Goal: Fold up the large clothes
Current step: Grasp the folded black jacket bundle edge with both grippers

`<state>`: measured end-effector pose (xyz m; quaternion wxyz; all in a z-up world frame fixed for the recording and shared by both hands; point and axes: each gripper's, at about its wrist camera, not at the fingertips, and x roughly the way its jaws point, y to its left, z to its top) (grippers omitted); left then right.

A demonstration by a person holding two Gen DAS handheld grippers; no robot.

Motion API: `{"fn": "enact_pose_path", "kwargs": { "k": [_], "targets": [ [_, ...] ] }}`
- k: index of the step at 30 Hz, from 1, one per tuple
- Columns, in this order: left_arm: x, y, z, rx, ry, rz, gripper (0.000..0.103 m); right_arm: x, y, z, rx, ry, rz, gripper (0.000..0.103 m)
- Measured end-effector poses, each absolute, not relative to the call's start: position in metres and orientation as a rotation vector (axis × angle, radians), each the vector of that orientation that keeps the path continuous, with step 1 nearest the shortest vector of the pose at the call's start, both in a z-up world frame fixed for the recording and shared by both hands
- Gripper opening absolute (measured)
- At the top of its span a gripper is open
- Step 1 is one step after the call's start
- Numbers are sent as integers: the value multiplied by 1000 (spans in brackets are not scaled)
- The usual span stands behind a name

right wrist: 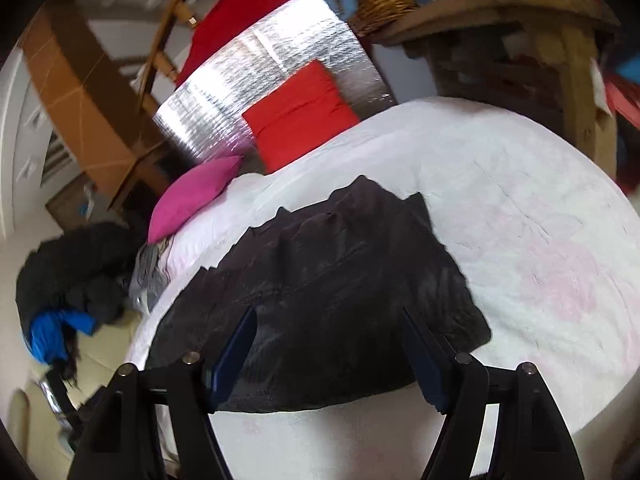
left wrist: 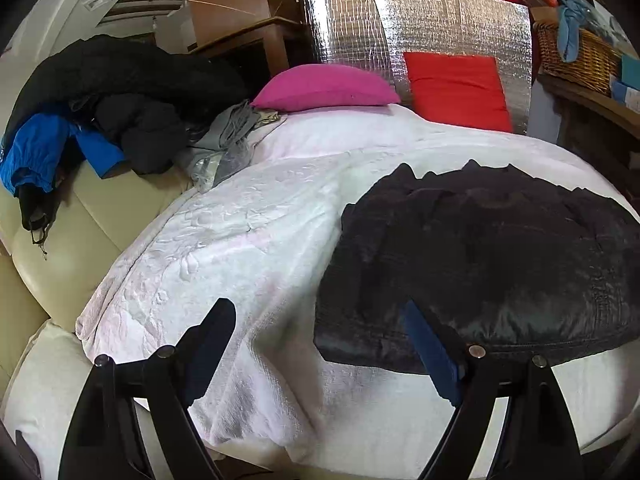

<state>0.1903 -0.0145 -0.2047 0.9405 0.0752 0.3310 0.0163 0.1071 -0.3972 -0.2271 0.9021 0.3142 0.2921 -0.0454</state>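
A dark, slightly shiny garment (left wrist: pixel 492 260) lies folded into a rough rectangle on the white blanket (left wrist: pixel 224 240). In the left wrist view my left gripper (left wrist: pixel 316 312) stands open above the blanket near the garment's near left corner, its right finger over the garment's edge, nothing between the pads. In the right wrist view the same garment (right wrist: pixel 332 280) fills the middle on the blanket (right wrist: pixel 540 240). My right gripper (right wrist: pixel 330 320) hangs open over its near edge, pads apart from the cloth.
A heap of dark and blue clothes (left wrist: pixel 92 112) lies on the cream sofa (left wrist: pixel 80 216) to the left, with grey cloth (left wrist: pixel 228 140) beside it. A pink cushion (left wrist: pixel 324 88) and a red cushion (left wrist: pixel 456 88) lean on silver foil (left wrist: pixel 352 28). A wicker basket (left wrist: pixel 576 56) stands on a wooden shelf.
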Motion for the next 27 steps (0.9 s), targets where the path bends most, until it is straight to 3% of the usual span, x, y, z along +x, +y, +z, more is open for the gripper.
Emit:
{"fn": "enact_pose_path", "kwargs": {
  "k": [11,27],
  "targets": [
    [197,-21,-215,137,709,27,87,139,-402,-280,811,772,-100,72],
    [203,-20,-223,153,739,41,87,114,-417,-253,873,615,65,73]
  ]
}}
